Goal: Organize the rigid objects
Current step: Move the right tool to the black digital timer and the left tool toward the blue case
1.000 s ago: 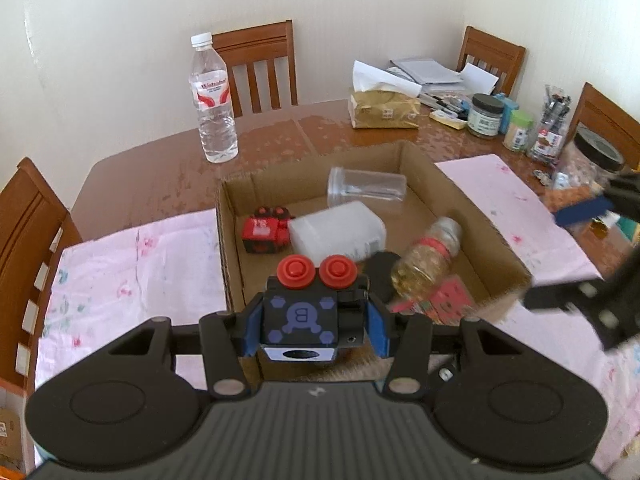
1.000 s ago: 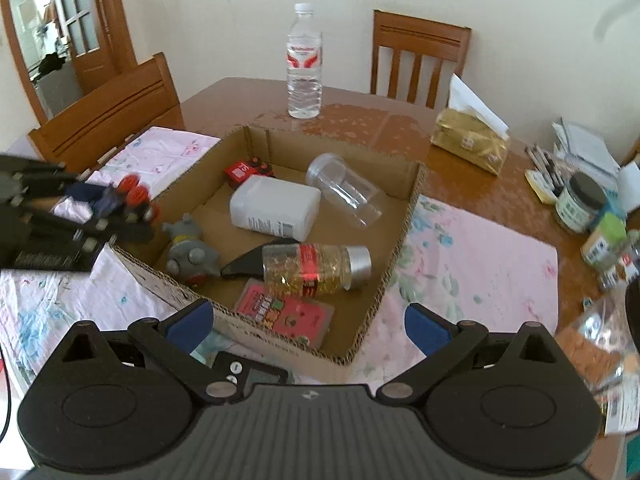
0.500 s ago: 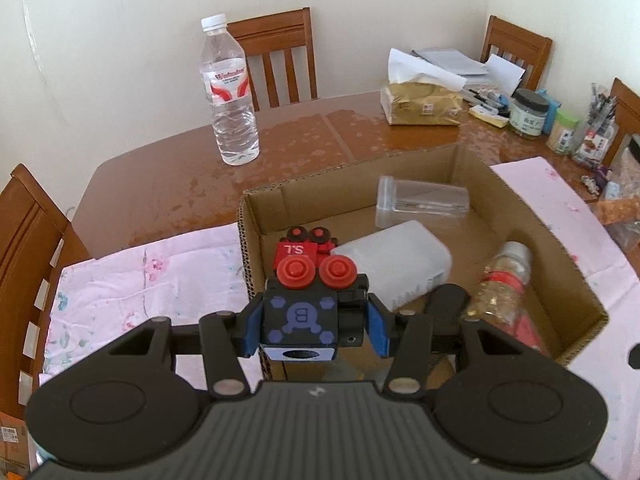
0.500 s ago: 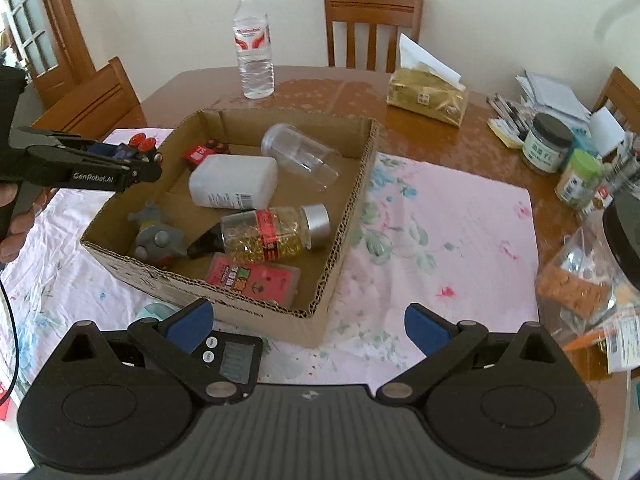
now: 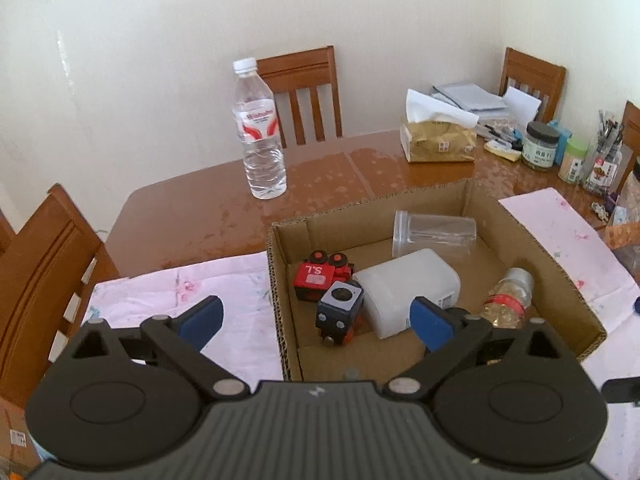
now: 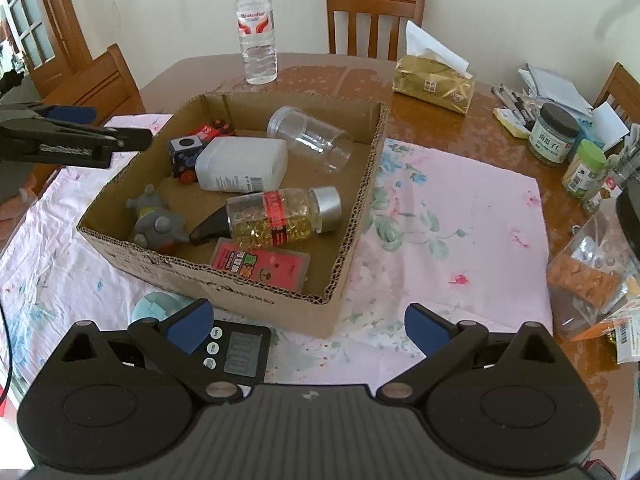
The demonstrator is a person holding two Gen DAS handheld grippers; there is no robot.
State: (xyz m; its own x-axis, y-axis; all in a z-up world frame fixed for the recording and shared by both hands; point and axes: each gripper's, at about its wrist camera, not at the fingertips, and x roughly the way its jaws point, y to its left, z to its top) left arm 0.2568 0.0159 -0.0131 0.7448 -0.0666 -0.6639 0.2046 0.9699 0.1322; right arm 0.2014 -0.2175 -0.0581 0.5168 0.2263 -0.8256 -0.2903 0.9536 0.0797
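Observation:
A cardboard box (image 5: 282, 292) (image 6: 352, 216) sits on the table. In it lie a dark blue toy block (image 5: 339, 316) (image 6: 183, 152), a red toy train (image 5: 320, 274), a white plastic container (image 5: 408, 288) (image 6: 242, 164), a clear jar (image 5: 434, 232) (image 6: 310, 140), a bottle of yellow capsules (image 6: 280, 218), a grey toy (image 6: 154, 222) and a red card (image 6: 260, 266). My left gripper (image 5: 316, 320) is open and empty above the box's near left corner; it also shows in the right wrist view (image 6: 116, 130). My right gripper (image 6: 306, 326) is open and empty above a digital timer (image 6: 238, 350).
A water bottle (image 5: 260, 132) stands behind the box. A tissue pack (image 5: 438, 142), jars (image 6: 554, 134) and stationery crowd the right side. A bag of snacks (image 6: 592, 276) lies at the right. Wooden chairs (image 5: 304, 92) surround the table. A pink floral cloth (image 6: 460, 224) lies under the box.
My left gripper opened and let go of the dark blue toy block, which now lies in the box beside the red train. My right gripper moved closer to the box.

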